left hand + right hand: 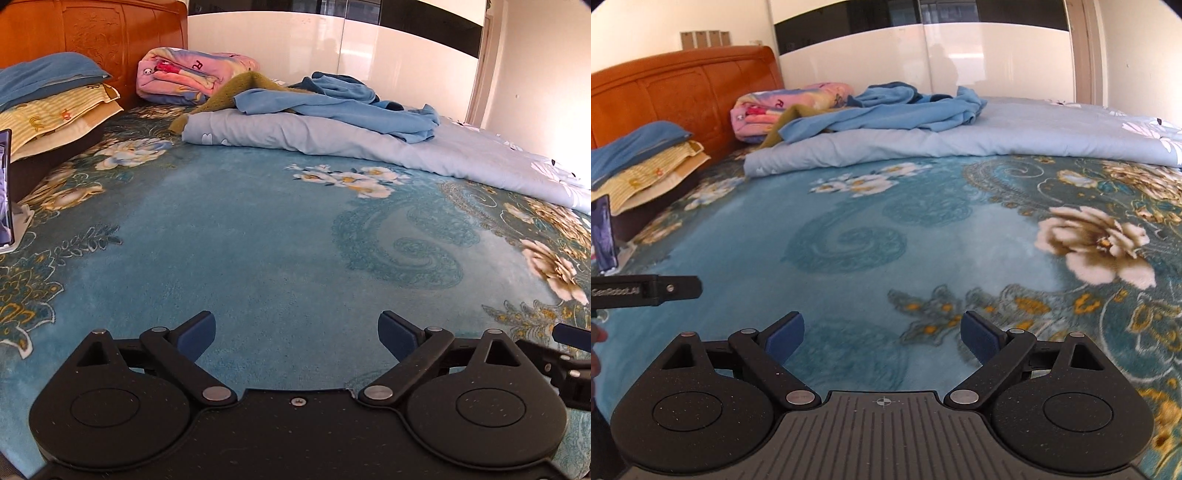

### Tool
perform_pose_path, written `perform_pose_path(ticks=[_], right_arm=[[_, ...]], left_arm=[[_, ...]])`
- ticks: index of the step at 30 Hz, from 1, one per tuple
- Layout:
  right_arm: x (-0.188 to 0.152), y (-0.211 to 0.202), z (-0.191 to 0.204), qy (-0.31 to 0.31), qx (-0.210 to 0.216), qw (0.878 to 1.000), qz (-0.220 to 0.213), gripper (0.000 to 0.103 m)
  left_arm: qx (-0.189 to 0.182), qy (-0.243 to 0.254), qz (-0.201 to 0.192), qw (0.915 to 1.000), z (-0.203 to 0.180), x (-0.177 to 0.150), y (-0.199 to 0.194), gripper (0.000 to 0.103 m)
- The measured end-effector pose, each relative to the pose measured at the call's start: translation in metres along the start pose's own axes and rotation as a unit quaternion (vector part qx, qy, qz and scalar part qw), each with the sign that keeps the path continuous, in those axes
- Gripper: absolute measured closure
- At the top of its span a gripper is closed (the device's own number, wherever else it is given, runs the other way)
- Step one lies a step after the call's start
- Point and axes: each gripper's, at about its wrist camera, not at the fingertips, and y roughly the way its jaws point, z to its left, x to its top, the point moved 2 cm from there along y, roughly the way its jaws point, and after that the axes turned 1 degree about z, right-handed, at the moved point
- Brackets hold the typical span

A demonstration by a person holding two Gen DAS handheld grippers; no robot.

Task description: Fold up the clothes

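Observation:
A crumpled blue garment (332,105) (886,110) lies far across the bed on a folded pale-blue quilt (369,142) (960,142), with an olive-green knit piece (236,90) (783,123) partly under it. My left gripper (297,336) stands open over the teal floral bedspread (240,236), nothing between its blue pads. My right gripper (882,334) is open too, above the bedspread (849,236), holding nothing. Both are well short of the clothes. The left gripper's body (646,290) shows at the left edge of the right wrist view.
Stacked pillows (55,99) (642,162) lie against the orange wooden headboard (92,33) (683,88). A folded pink blanket (184,75) (768,107) sits beside it. A phone on a stand (7,192) (604,236) is at the left. A glossy wardrobe (332,40) stands behind the bed.

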Motion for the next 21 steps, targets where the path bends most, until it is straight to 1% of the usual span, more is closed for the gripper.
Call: perform_pose_path(ticks=[4, 8, 10, 11, 13, 21], right_arm=[[-0.007, -0.001, 0.007, -0.012, -0.012, 1.000, 0.010, 0.011], [-0.013, -0.002, 0.008, -0.009, -0.032, 0.999, 0.015, 0.010], [-0.015, -0.003, 0.009, -0.011, -0.043, 0.999, 0.014, 0.002], [-0.017, -0.005, 0.009, -0.011, -0.047, 0.999, 0.010, 0.001], [-0.018, -0.007, 0.009, -0.011, -0.050, 0.999, 0.007, 0.001], [-0.021, -0.009, 0.009, -0.005, -0.055, 0.998, -0.003, 0.000]], left_arm=[[0.009, 0.007, -0.005, 0.9999, -0.005, -0.003, 0.002, 0.006], [0.004, 0.004, -0.006, 1.0000, -0.005, -0.009, 0.002, 0.005], [0.009, 0.010, -0.009, 0.9999, -0.006, -0.011, 0.002, 0.003], [0.007, 0.012, -0.010, 0.9999, -0.007, -0.012, 0.002, 0.002], [0.003, 0.016, -0.010, 0.9998, -0.008, -0.014, 0.002, 0.002], [0.005, 0.032, -0.002, 0.9995, -0.012, -0.021, 0.004, 0.002]])
